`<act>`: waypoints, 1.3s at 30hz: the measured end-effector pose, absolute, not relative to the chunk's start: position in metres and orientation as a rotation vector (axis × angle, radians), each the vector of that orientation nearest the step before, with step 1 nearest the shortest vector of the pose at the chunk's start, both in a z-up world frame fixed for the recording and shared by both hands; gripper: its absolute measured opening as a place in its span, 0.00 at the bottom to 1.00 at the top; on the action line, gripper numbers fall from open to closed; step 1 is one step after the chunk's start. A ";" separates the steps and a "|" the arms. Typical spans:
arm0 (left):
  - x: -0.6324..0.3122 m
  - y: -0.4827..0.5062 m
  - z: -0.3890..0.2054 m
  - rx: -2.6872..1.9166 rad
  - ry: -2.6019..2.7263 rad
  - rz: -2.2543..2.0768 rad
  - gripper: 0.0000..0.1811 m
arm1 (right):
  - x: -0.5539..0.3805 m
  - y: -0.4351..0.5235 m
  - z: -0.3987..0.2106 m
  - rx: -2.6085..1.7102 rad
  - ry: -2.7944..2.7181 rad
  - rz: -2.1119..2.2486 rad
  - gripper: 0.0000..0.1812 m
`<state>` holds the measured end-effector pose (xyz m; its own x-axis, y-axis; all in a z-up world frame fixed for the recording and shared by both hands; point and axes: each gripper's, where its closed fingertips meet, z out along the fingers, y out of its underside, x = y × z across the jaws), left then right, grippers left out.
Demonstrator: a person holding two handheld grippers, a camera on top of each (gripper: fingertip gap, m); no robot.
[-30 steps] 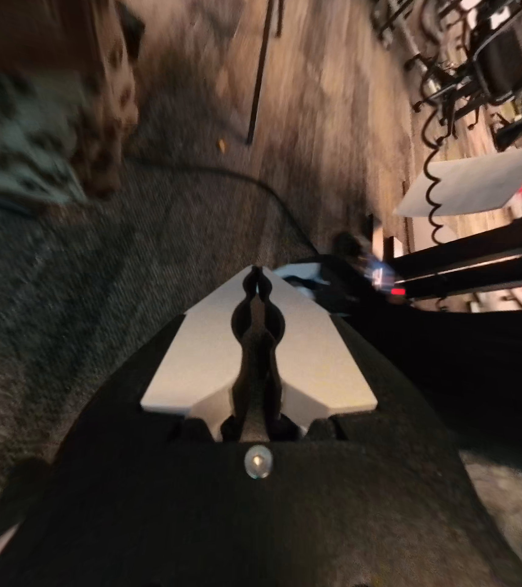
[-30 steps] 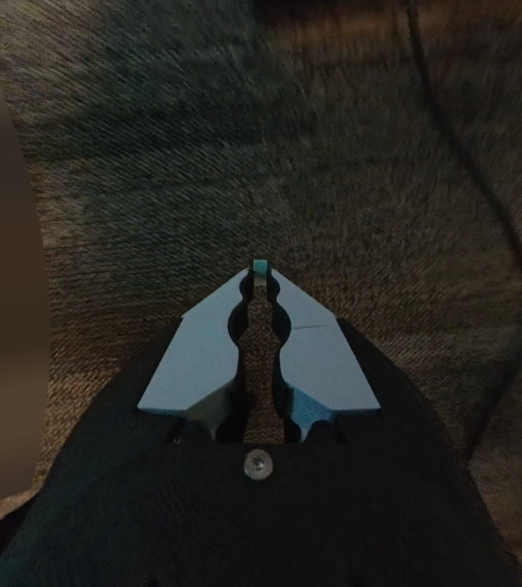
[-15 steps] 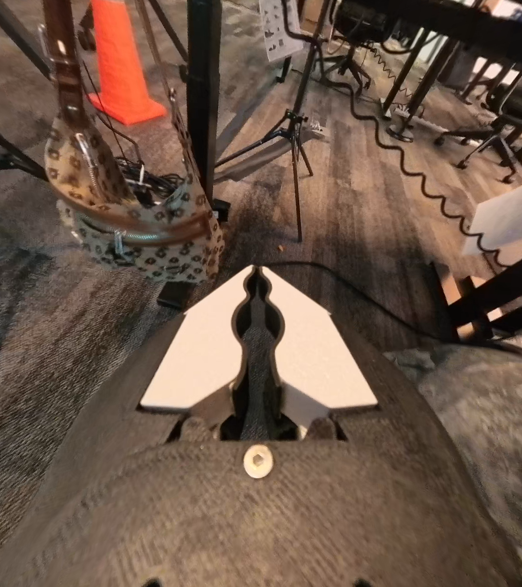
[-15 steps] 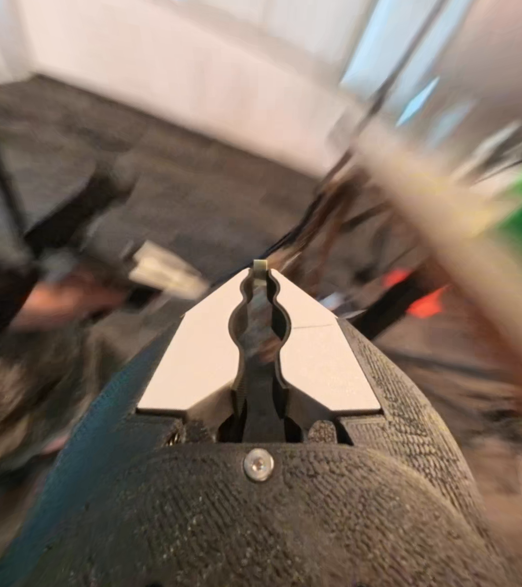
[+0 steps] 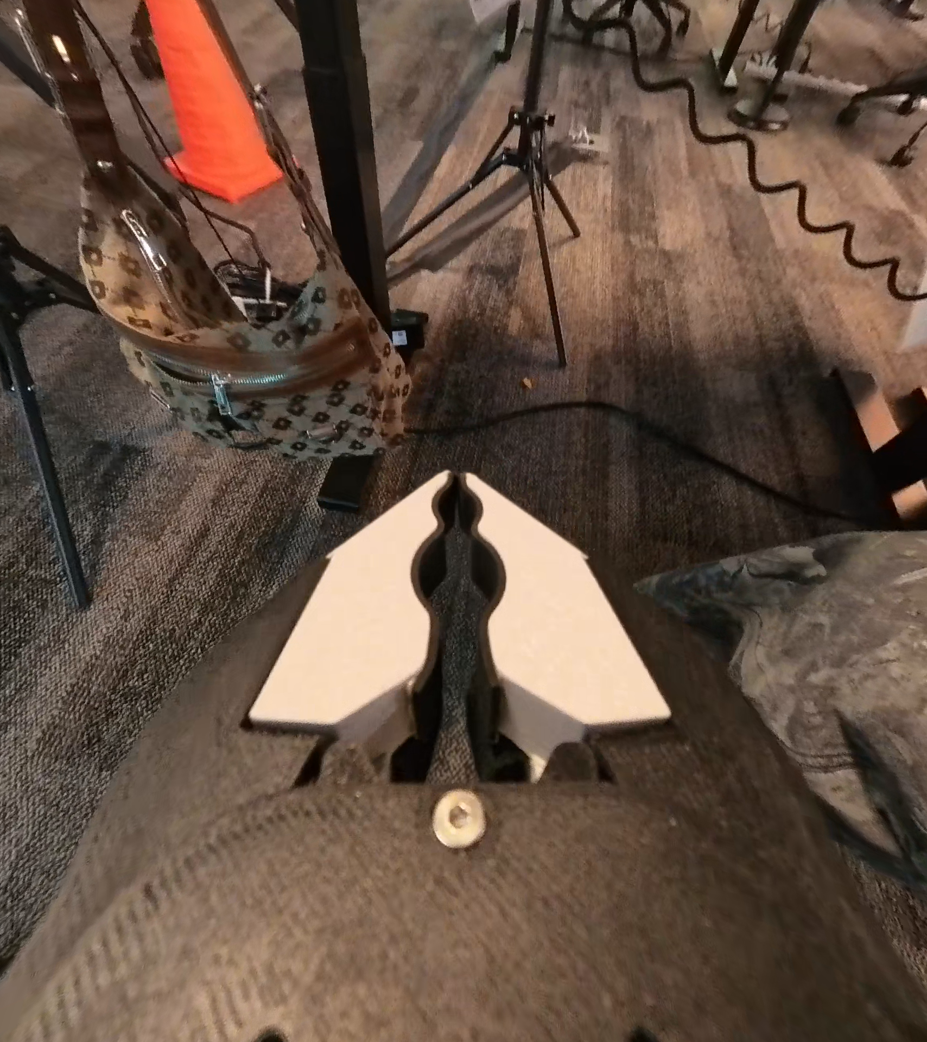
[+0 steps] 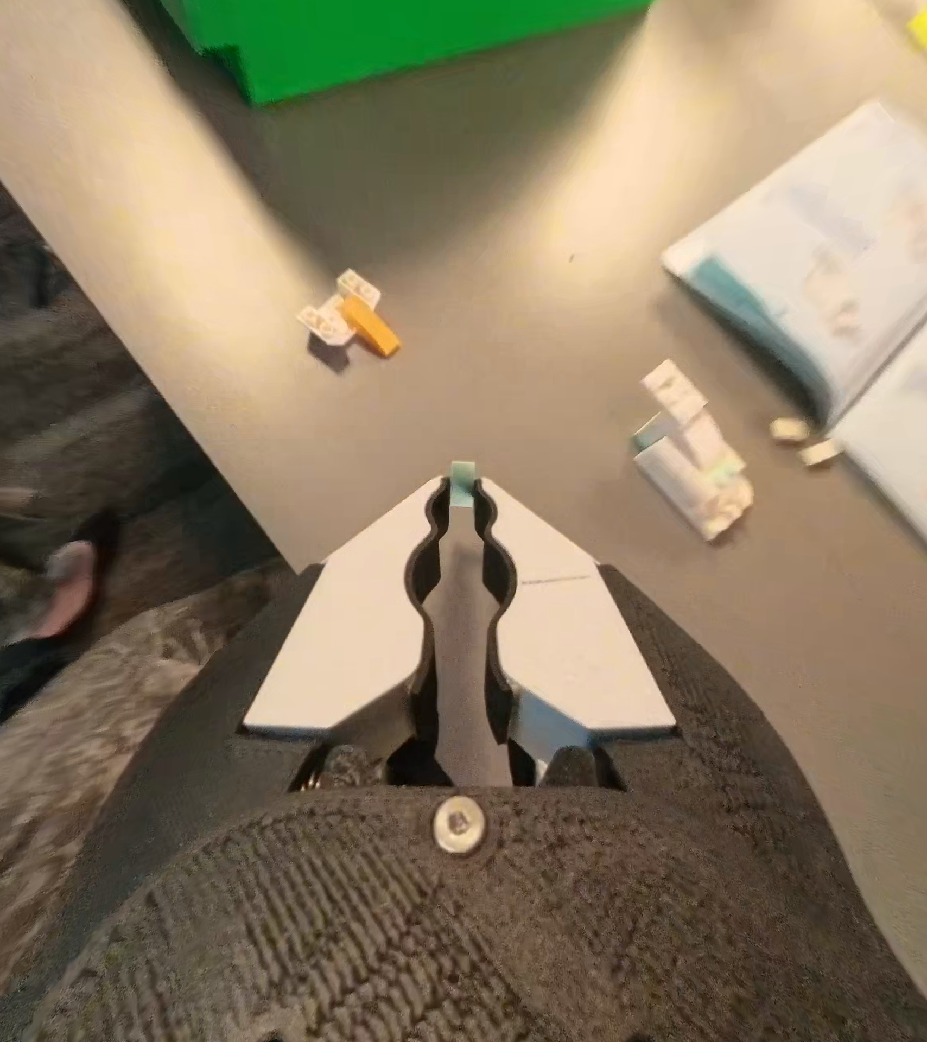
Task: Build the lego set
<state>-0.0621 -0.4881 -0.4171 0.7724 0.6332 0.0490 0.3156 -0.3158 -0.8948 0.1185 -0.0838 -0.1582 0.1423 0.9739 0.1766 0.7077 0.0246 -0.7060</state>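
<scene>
Teal brick [image 6: 462, 476] pinched upright in right tongs [image 6: 462, 486], pointing forward.

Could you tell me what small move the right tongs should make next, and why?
Probably carry the teal brick toward the white build: the right tongs pinch it above the table, short of the build.

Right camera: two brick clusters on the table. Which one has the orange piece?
The smaller cluster on the left, near the table edge, carries the orange brick. The cluster on the right, beside the open booklet, is white with teal only.
</scene>
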 end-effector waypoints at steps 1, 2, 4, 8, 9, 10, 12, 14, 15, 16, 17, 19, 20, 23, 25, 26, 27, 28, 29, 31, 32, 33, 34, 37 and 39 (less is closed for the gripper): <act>-0.060 -0.488 -0.416 -1.925 -0.707 0.388 0.00 | 0.118 -0.080 -0.162 -1.785 -1.615 0.510 0.07; -0.058 -0.489 -0.412 -1.916 -0.691 0.402 0.00 | 0.117 -0.074 -0.162 -1.800 -1.591 0.502 0.09; -0.053 -0.489 -0.402 -1.891 -0.652 0.424 0.00 | 0.116 -0.066 -0.163 -1.826 -1.562 0.496 0.10; -0.049 -0.491 -0.402 -1.920 -0.631 0.446 0.00 | 0.120 -0.051 -0.149 -1.778 -1.481 0.434 0.17; -0.049 -0.492 -0.404 -1.923 -0.638 0.444 0.00 | 0.121 -0.049 -0.139 -1.736 -1.436 0.442 0.17; -0.050 -0.493 -0.405 -1.922 -0.651 0.439 0.00 | 0.122 -0.050 -0.126 -1.672 -1.391 0.454 0.18; -0.053 -0.494 -0.407 -1.914 -0.683 0.421 0.00 | 0.122 -0.069 -0.095 -1.456 -1.362 0.468 0.18; -0.054 -0.495 -0.409 -1.907 -0.705 0.400 0.00 | 0.117 -0.124 -0.076 -1.140 -1.479 0.517 0.17; -0.055 -0.494 -0.411 -1.908 -0.709 0.393 0.00 | 0.117 -0.160 -0.077 -0.965 -1.580 0.544 0.15; -0.054 -0.494 -0.413 -1.913 -0.707 0.389 0.00 | 0.119 -0.198 -0.083 -0.795 -1.678 0.574 0.15; -0.054 -0.493 -0.416 -1.923 -0.703 0.386 0.00 | 0.123 -0.231 -0.091 -0.663 -1.732 0.613 0.13; -0.052 -0.489 -0.424 -1.947 -0.692 0.375 0.00 | 0.131 -0.285 -0.116 -0.535 -1.826 0.728 0.12; -0.052 -0.487 -0.428 -1.955 -0.694 0.362 0.00 | 0.134 -0.305 -0.134 -0.512 -1.893 0.759 0.11; -0.056 -0.474 -0.429 -1.922 -0.735 0.300 0.00 | 0.131 -0.341 -0.190 -0.490 -2.061 0.799 0.12; -0.060 -0.463 -0.429 -1.889 -0.752 0.272 0.00 | 0.119 -0.351 -0.233 -0.487 -2.166 0.769 0.12; -0.062 -0.459 -0.431 -1.875 -0.769 0.256 0.00 | 0.110 -0.354 -0.254 -0.503 -2.210 0.767 0.13; -0.066 -0.454 -0.434 -1.857 -0.787 0.241 0.01 | 0.099 -0.356 -0.273 -0.530 -2.248 0.786 0.13; -0.071 -0.449 -0.436 -1.832 -0.811 0.225 0.01 | 0.085 -0.358 -0.292 -0.567 -2.277 0.813 0.12; -0.076 -0.445 -0.435 -1.802 -0.836 0.201 0.01 | 0.069 -0.357 -0.310 -0.640 -2.283 0.852 0.11; -0.086 -0.443 -0.432 -1.729 -0.883 0.182 0.01 | 0.030 -0.350 -0.346 -0.911 -2.241 0.989 0.10; -0.092 -0.446 -0.432 -1.698 -0.919 0.192 0.02 | 0.011 -0.346 -0.366 -1.055 -2.220 1.048 0.11; -0.099 -0.451 -0.432 -1.669 -0.954 0.204 0.02 | -0.009 -0.340 -0.387 -1.186 -2.200 1.075 0.11; -0.106 -0.456 -0.431 -1.638 -0.983 0.214 0.03 | -0.028 -0.331 -0.410 -1.298 -2.180 1.077 0.12; -0.130 -0.477 -0.425 -1.541 -1.058 0.217 0.03 | -0.090 -0.295 -0.475 -1.563 -2.082 1.021 0.11; -0.148 -0.497 -0.416 -1.441 -1.118 0.217 0.03 | -0.129 -0.266 -0.516 -1.736 -1.977 0.976 0.11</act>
